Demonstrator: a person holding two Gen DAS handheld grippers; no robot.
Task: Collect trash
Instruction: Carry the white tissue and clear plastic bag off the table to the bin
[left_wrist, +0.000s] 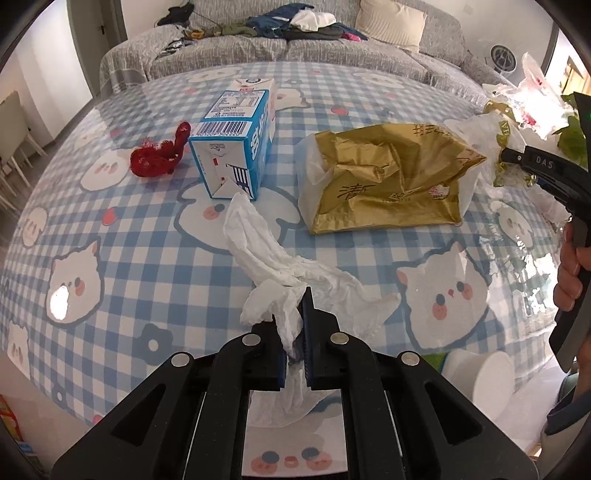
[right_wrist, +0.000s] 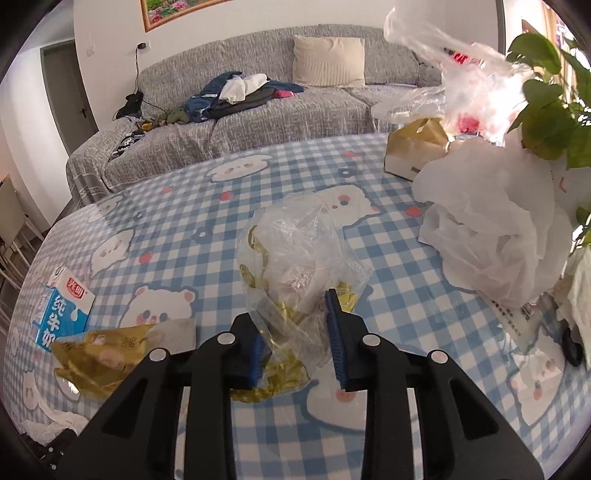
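Crumpled white tissue (left_wrist: 275, 258) trailing across the blue-checked worktop (left_wrist: 147, 258), pinched tight in the left gripper (left_wrist: 297, 332) fingers just in front of the blue-and-white milk carton (left_wrist: 236, 147). Clear plastic bag of gold wrappers (right_wrist: 295, 273) right of that carton, squeezed between the right gripper (right_wrist: 297, 339) fingers.

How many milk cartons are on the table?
1: the milk carton lies on its side between the red net and the gold pack. Behind the plastic bags, more could be hidden.

Beyond the hand-held gripper stretches a worktop (left_wrist: 155, 236) under a blue checked cloth printed with cartoon animals. Farther off stands a grey sofa (right_wrist: 258, 122) bearing heaped clothes (right_wrist: 236, 92) and a cream cushion (right_wrist: 328, 61). A leafy plant (right_wrist: 550, 110) rises to the right.
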